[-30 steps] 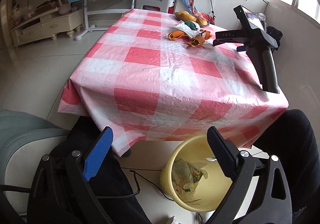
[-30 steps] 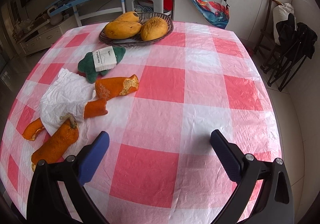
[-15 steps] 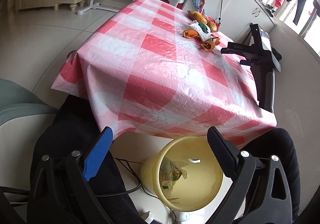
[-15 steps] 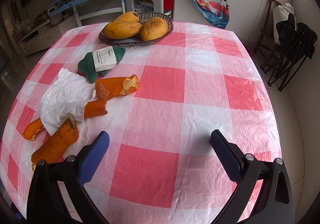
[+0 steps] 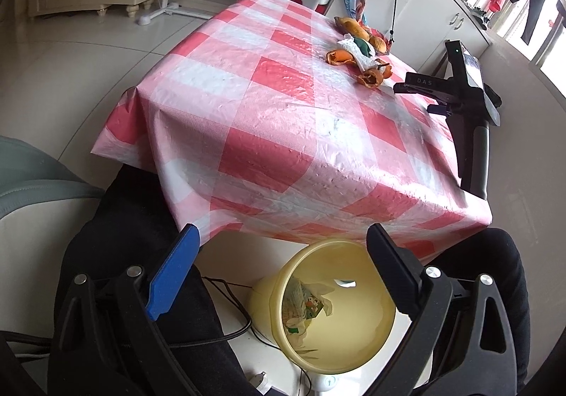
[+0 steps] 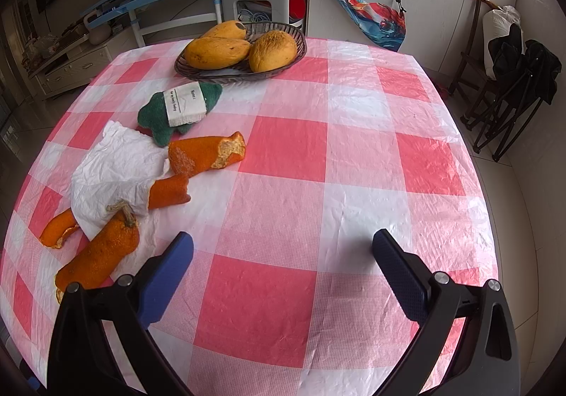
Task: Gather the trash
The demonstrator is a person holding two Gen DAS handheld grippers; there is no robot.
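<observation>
Orange peel pieces (image 6: pixel 207 156) and a crumpled white tissue (image 6: pixel 113 169) lie on the pink checked tablecloth (image 6: pixel 318 183), left of my right gripper (image 6: pixel 283 254), which is open and empty above the table. The peel heap also shows in the left wrist view (image 5: pixel 371 75). My left gripper (image 5: pixel 283 254) is open and empty, held above a yellow bin (image 5: pixel 329 311) on the floor under the table's near edge. The bin holds a carton and wrappers (image 5: pixel 304 307).
A green cloth with a white label (image 6: pixel 180 107) lies near a wicker basket (image 6: pixel 290 63) of mangoes at the table's far side. The person's dark-clad legs (image 5: pixel 134 236) flank the bin. A folding chair with dark clothes (image 6: pixel 513 77) stands right of the table.
My left gripper has tilted down and swung left, bringing the yellow bin more fully between its fingers. The right gripper and the table items have not moved.
</observation>
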